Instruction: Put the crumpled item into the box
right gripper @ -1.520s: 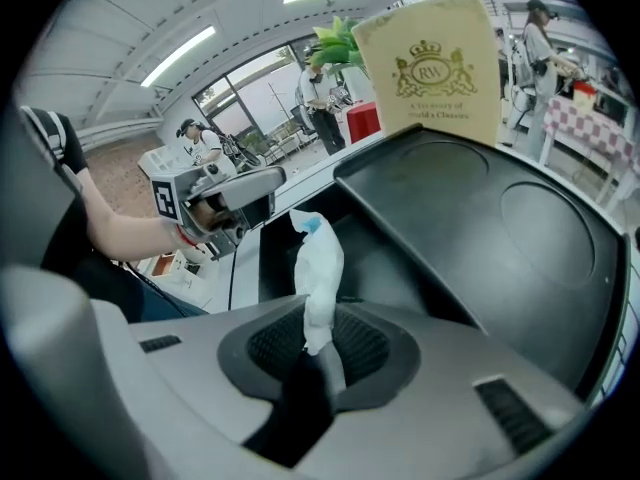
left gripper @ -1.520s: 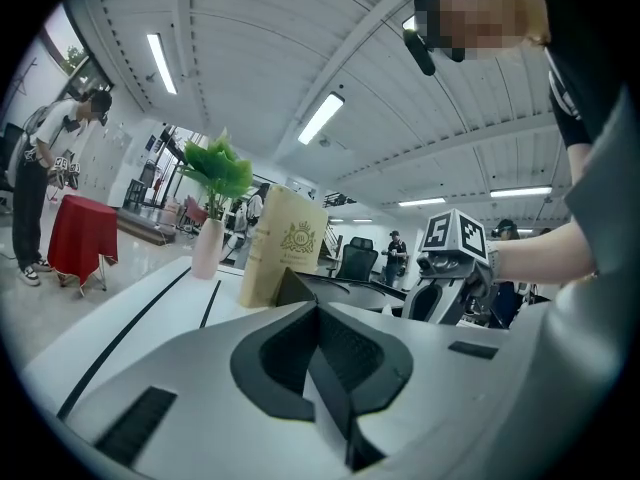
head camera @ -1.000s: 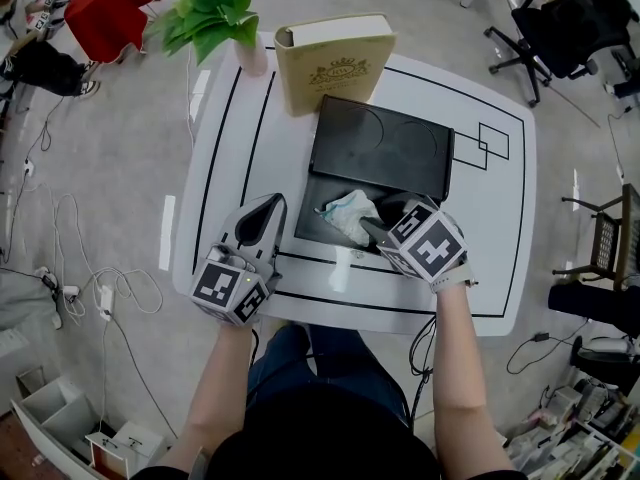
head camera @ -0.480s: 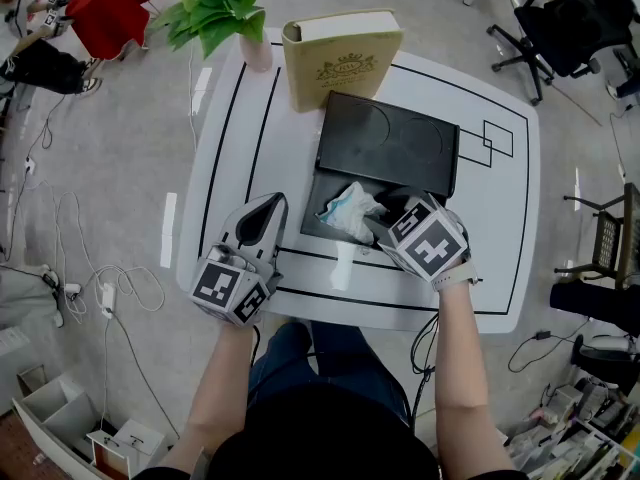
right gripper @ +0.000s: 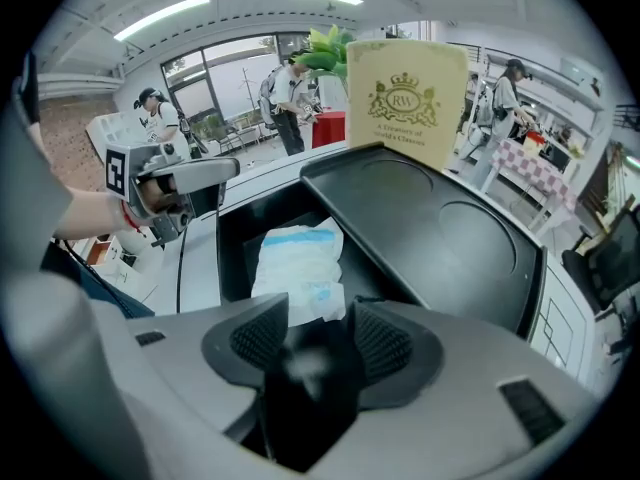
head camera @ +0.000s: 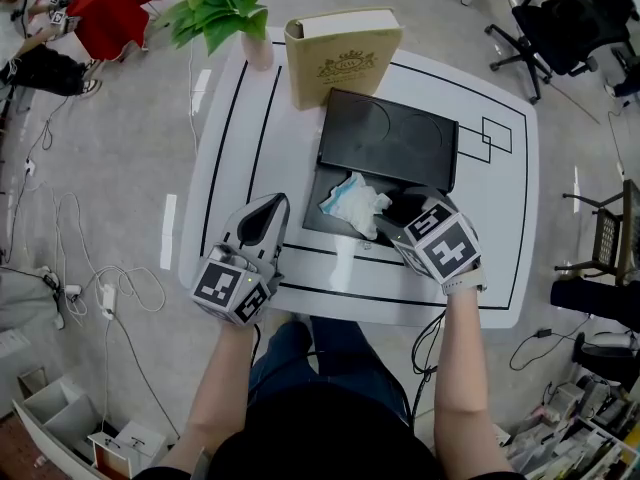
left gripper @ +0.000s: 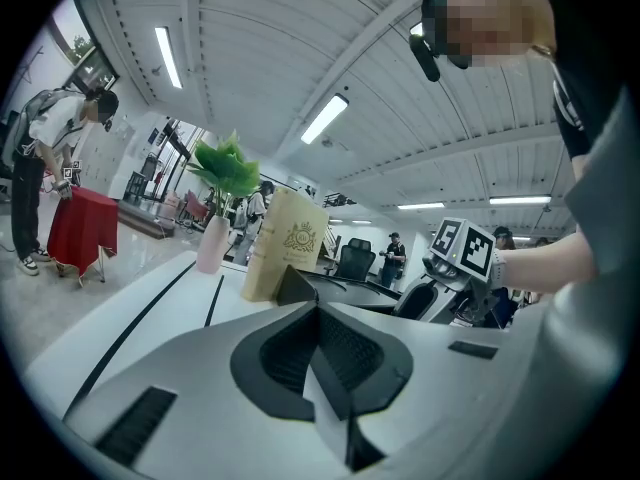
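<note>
The crumpled white and blue item [head camera: 353, 200] lies inside the open black box [head camera: 322, 223], against its left half. In the right gripper view the crumpled item [right gripper: 297, 268] rests on the box floor [right gripper: 235, 243] just ahead of the jaws. My right gripper [head camera: 393, 227] hovers at the box's near right corner; its jaws are opening, with nothing between the pads [right gripper: 262, 336]. My left gripper [head camera: 262, 214] rests on the table left of the box, shut and empty, as the left gripper view [left gripper: 318, 343] also shows.
The box's black lid [head camera: 390, 148] lies flat behind it. A tan book [head camera: 343, 60] stands upright at the far edge, with a pink vase of green leaves [head camera: 252, 48] to its left. The white table [head camera: 490, 218] has black lines. Office chairs stand beyond.
My right gripper let go of the crumpled item and drew back toward the near right. The item stays in the box, now free of the jaws. The left gripper has not moved.
</note>
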Demonstrator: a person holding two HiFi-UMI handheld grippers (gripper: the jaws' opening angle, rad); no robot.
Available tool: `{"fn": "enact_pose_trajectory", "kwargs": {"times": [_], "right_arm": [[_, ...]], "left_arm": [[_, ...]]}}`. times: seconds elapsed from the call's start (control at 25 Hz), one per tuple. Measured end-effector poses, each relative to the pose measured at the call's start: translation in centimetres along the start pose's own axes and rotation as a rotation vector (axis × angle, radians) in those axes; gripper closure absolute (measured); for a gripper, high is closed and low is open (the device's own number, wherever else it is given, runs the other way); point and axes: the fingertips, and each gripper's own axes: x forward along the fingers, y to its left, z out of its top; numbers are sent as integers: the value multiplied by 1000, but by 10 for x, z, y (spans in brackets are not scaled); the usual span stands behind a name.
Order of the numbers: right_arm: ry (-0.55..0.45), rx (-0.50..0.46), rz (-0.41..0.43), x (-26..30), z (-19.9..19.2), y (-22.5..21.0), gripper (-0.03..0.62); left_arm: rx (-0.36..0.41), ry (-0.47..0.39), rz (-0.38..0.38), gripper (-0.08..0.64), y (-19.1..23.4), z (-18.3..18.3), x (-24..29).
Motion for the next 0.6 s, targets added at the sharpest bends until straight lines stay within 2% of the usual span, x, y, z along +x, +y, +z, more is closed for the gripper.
{"fn": "enact_pose_trajectory", "kwargs": {"times": [0.2,0.4,0.48,0.6], "right_arm": [[-37,7,-18,-10,1,5,381],[-112,18,-38,-22,4,10,468],[-144,37,-35,-26,4,14,537],[-185,73,-52,-33,3,18,572]], "left_arm": [[9,6,-9,558,-5,2,-5],[23,10,-20,558,-10,3,-11],[32,11,-30,558,-12,3,-13],[33,7,-41,558,-17,5,-17]]}}
